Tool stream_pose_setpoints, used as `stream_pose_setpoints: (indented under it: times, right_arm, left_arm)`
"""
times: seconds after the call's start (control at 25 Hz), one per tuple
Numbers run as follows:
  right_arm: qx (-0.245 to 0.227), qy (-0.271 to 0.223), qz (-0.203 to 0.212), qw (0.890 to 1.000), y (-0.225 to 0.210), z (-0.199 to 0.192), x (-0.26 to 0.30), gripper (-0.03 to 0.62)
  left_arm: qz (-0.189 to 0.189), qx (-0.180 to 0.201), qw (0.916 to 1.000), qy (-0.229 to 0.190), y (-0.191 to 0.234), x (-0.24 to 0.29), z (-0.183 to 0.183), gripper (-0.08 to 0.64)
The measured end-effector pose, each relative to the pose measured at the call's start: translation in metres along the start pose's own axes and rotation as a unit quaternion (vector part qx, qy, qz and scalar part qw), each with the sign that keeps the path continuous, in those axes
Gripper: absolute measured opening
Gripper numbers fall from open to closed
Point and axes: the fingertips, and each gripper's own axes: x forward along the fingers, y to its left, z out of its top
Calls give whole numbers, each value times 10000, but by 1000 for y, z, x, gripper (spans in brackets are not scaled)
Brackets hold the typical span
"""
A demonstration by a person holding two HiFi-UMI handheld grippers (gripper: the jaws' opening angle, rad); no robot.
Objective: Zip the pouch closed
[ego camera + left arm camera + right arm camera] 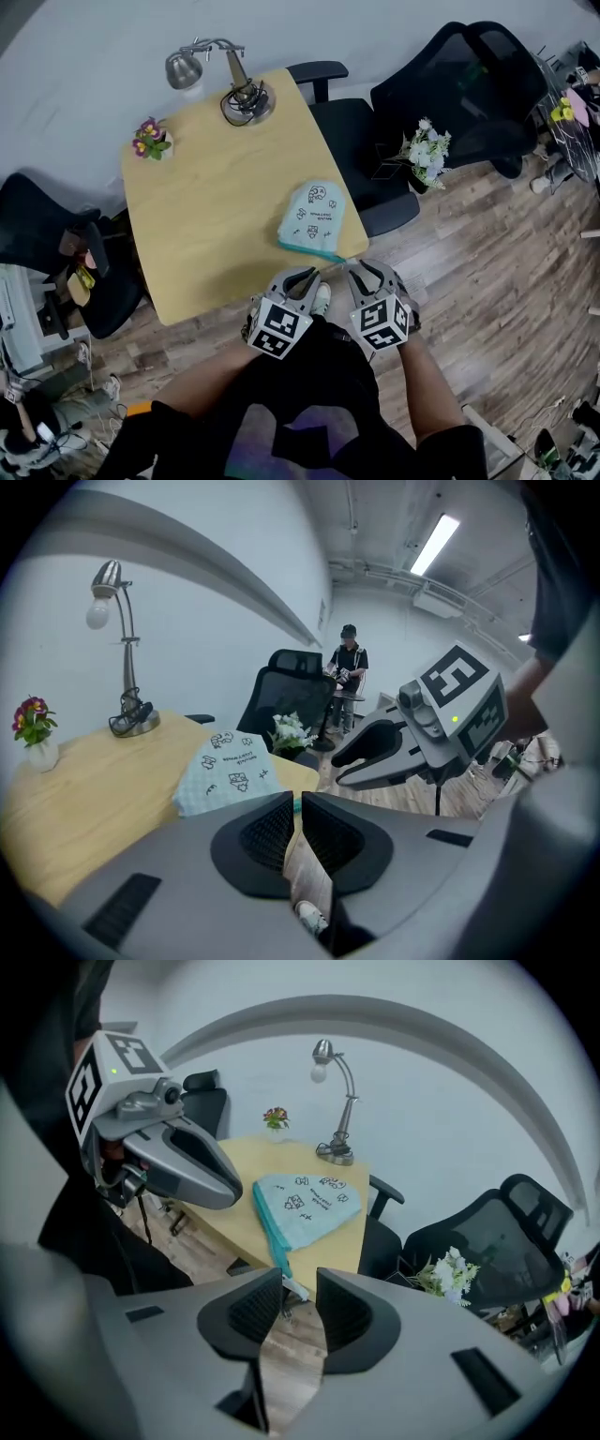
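Head view: the left gripper [302,277] and right gripper [367,272] hang side by side, just off the near edge of the wooden surface [206,216]. The pale blue pouch [312,220] lies flat on the surface just ahead of both, with its teal zipper edge [312,250] turned toward them.

Left gripper view: its jaws are almost together with nothing between them. The pouch lies ahead and to the left, and the right gripper is close on the right.

Right gripper view: its jaws stand apart and empty. The pouch lies ahead, slightly left, and its zipper end reaches to just beyond the gap.
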Motion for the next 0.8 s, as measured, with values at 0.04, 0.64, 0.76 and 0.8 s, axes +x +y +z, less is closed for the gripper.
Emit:
stream_pose_setpoints:
  times: [0.04,0.64,0.76,0.8]
  right_arm:
    - [-102,64,32,9999,1,-3,5,129]
    - [-979,555,206,9934,8,-29,46,74]
    - [-894,540,270,9942,11,-27,41,30]
    - [-796,523,350,9948,13,-25,36,28]
  left_arm:
    - [-25,21,10000,59,-1,2,-3,12]
    - [-21,78,9997,243,6,3,-13,12]
    - [-21,140,9996,228,6,0,-11,12]
    - [-24,170,9996,204,6,-2,-9,12]
